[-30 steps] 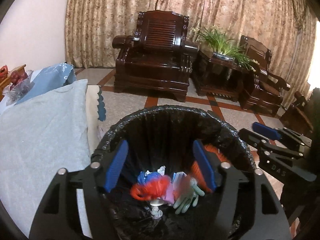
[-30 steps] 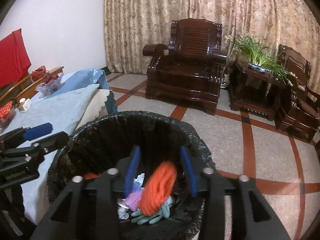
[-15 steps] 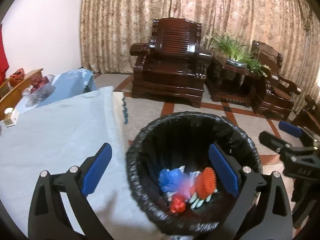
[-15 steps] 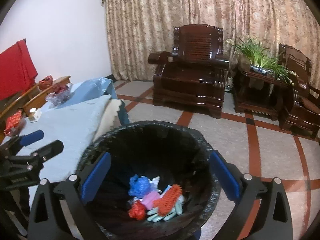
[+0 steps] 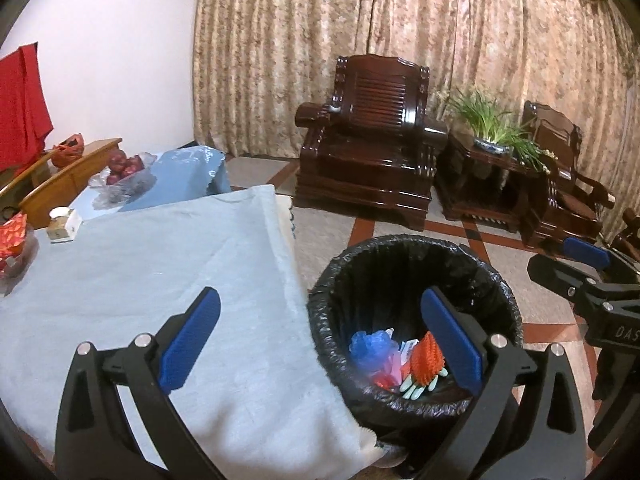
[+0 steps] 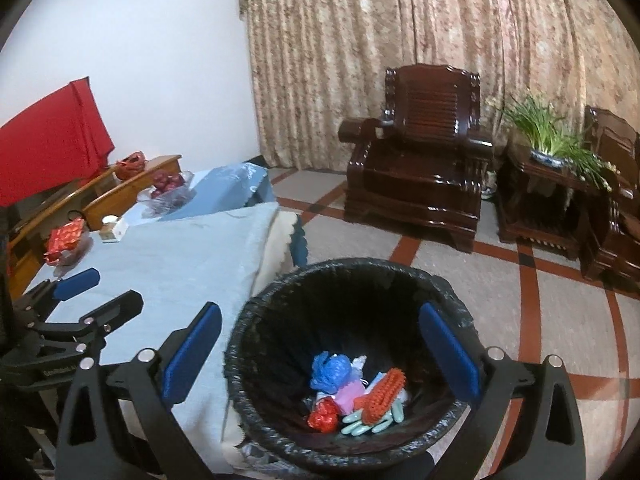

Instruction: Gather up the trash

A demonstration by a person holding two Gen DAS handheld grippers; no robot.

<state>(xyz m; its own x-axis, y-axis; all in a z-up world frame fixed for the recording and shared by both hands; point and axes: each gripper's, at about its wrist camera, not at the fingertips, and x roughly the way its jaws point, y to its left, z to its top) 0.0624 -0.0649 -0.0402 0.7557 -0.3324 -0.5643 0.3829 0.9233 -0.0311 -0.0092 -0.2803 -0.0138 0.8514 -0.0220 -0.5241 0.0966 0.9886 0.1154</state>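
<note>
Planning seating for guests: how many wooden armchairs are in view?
2: one armchair facing us by the curtain, another right of the plant stand, cut off by the frame edge. Others may be out of view.

Dark wooden armchair [image 6: 416, 168] beside potted plant [image 6: 552, 140] (curtains [image 6: 400, 40] behind).

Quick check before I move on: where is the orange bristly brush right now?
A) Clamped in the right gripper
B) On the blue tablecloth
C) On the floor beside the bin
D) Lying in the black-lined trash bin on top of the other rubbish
D: the orange brush lies inside the trash bin on the pale green glove, and the right gripper stands wide open and empty above it.
</note>
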